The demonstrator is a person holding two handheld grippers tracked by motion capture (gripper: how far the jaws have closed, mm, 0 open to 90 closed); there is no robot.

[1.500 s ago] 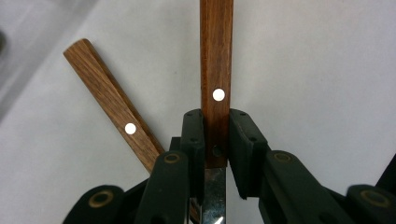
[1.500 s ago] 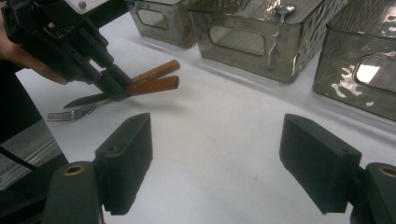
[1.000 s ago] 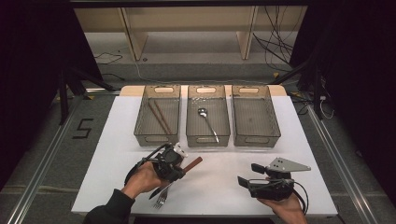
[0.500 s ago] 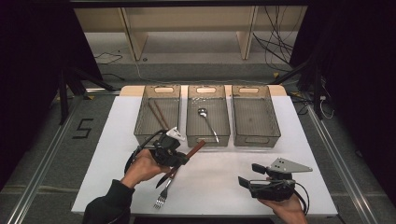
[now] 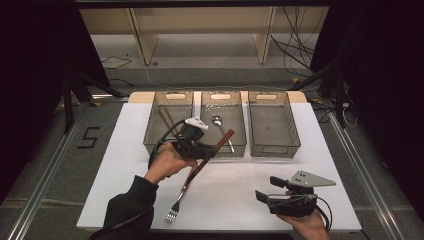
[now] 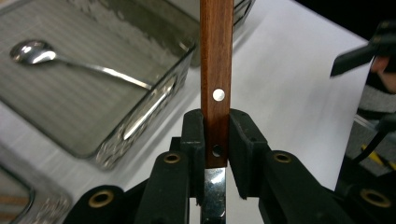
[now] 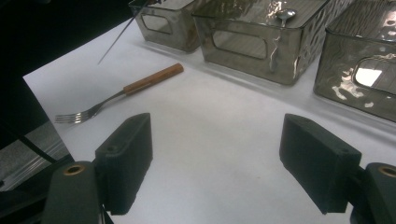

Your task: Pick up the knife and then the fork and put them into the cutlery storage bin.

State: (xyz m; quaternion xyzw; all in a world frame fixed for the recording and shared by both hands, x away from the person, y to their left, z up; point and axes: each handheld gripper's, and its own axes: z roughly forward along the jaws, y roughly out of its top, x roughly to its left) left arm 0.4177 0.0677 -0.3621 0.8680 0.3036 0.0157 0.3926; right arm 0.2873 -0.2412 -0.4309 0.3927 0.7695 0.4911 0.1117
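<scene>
Left tongs [image 5: 212, 150] clamped on a wooden-handled utensil; right tongs [image 5: 265, 196] spread apart and empty.

In the left gripper view, both black pads of the left tongs press the riveted brown wooden handle of the steel utensil [image 6: 215, 88] at its lower end, where the metal begins. From above, this utensil is lifted off the white counter [image 5: 240, 180], angled toward the middle one of three clear plastic bins [image 5: 223, 146] at the counter's far edge, which contains a steel spoon [image 5: 218, 121]. A wooden-handled steel fork [image 5: 181, 196] lies flat near the counter's front edge. The right tongs sit low near the front right corner.
</scene>
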